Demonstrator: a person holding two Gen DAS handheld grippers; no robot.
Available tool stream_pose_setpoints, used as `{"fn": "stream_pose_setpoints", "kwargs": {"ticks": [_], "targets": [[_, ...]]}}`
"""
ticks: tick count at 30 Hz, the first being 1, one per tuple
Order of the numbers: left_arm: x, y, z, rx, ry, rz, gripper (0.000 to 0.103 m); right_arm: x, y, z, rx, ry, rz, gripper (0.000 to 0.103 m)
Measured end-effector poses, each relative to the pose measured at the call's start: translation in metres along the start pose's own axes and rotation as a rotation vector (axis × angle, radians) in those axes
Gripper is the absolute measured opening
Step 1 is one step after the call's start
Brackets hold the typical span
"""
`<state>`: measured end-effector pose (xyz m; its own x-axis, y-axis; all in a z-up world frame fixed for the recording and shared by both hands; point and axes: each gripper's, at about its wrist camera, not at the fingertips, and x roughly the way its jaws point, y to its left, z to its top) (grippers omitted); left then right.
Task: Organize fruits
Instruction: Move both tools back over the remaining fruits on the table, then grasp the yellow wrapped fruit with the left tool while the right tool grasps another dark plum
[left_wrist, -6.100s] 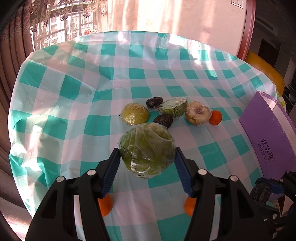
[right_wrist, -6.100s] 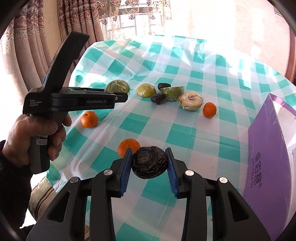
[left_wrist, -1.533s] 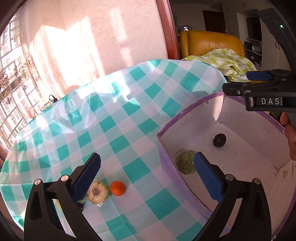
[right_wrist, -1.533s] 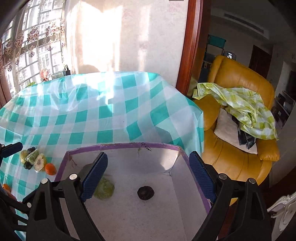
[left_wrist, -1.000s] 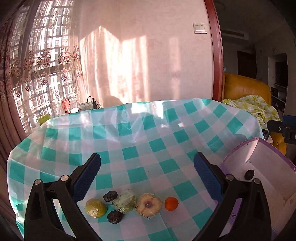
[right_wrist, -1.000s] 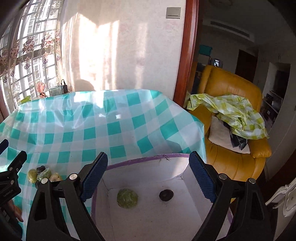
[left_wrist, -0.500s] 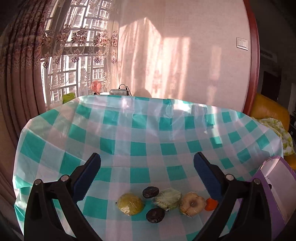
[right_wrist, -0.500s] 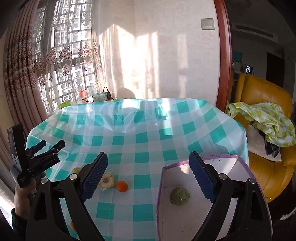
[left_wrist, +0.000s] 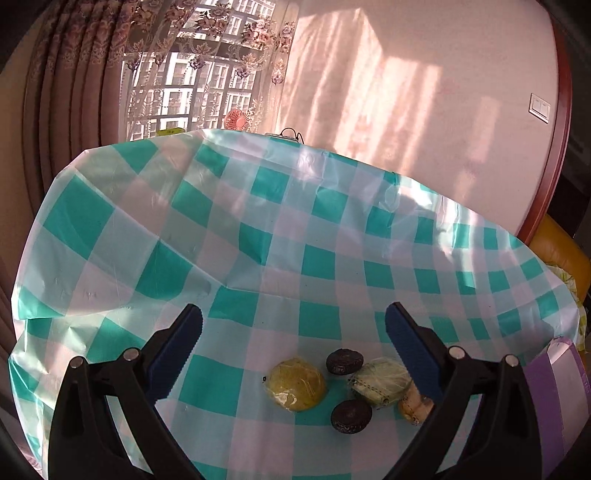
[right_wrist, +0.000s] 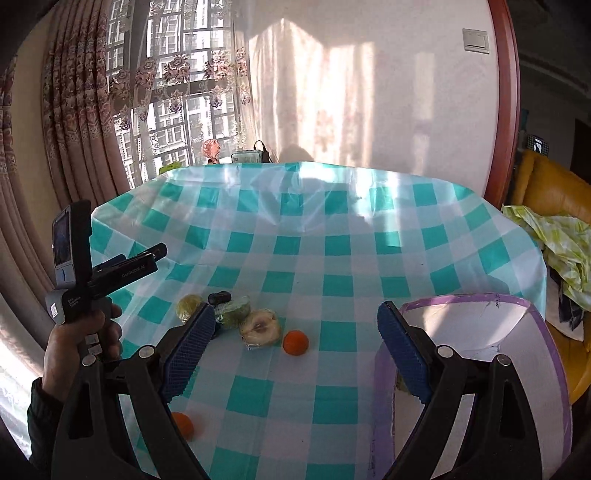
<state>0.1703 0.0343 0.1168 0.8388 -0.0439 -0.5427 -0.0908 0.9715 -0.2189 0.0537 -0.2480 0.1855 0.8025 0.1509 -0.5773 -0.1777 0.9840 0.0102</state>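
Observation:
My left gripper (left_wrist: 293, 321) is open and empty, hovering above a cluster of fruit on the green checked tablecloth (left_wrist: 317, 262). In the cluster are a wrapped yellow fruit (left_wrist: 297, 384), two dark fruits (left_wrist: 344, 362) (left_wrist: 351, 415), a wrapped green piece (left_wrist: 382, 378) and a pale cut fruit (left_wrist: 413, 404) half hidden by my right finger. My right gripper (right_wrist: 295, 321) is open too, with nothing in it. Below it lie a wrapped cut fruit (right_wrist: 260, 328) and an orange (right_wrist: 295, 342); a second orange (right_wrist: 183, 424) lies nearer. The purple box (right_wrist: 480, 297) stands at the right.
In the right wrist view a hand (right_wrist: 83, 332) holds the left gripper (right_wrist: 155, 256) at the table's left side. A yellow armchair (right_wrist: 554, 192) with a green checked cloth (right_wrist: 554, 236) stands beyond the box. A window with curtains (right_wrist: 85, 122) lies behind the table.
Both views have swung left, away from the purple box and onto the fruit on the table. The left gripper has come lower and closer to the cluster. Both grippers stay open.

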Motion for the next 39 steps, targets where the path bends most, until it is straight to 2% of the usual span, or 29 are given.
{"fn": "stream_pose_setpoints", "kwargs": {"ticks": [7, 13, 17, 19, 22, 28, 35, 39], "targets": [[0.014, 0.005, -0.011, -0.019, 0.055, -0.026, 0.095, 0.031, 0.013, -0.019, -0.021, 0.065, 0.002, 0.087], [0.025, 0.005, -0.021, -0.036, 0.121, -0.09, 0.083, 0.06, 0.024, -0.032, -0.062, 0.112, -0.018, 0.087], [0.032, 0.006, -0.028, -0.065, 0.166, -0.145, 0.081, 0.077, 0.03, -0.037, -0.089, 0.134, -0.035, 0.087], [0.035, 0.007, -0.03, -0.069, 0.175, -0.146, 0.081, 0.085, 0.033, -0.039, -0.097, 0.143, -0.038, 0.087], [0.042, 0.011, -0.034, -0.078, 0.195, -0.141, 0.074, 0.096, 0.04, -0.041, -0.118, 0.157, -0.036, 0.087], [0.057, 0.016, -0.043, -0.083, 0.245, -0.12, 0.068, 0.115, 0.054, -0.048, -0.139, 0.192, 0.018, 0.087], [0.073, 0.016, -0.053, -0.06, 0.302, -0.082, 0.066, 0.135, 0.065, -0.052, -0.056, 0.263, 0.162, 0.087], [0.081, 0.014, -0.055, -0.033, 0.328, -0.078, 0.062, 0.149, 0.072, -0.054, -0.01, 0.298, 0.217, 0.087]]}}
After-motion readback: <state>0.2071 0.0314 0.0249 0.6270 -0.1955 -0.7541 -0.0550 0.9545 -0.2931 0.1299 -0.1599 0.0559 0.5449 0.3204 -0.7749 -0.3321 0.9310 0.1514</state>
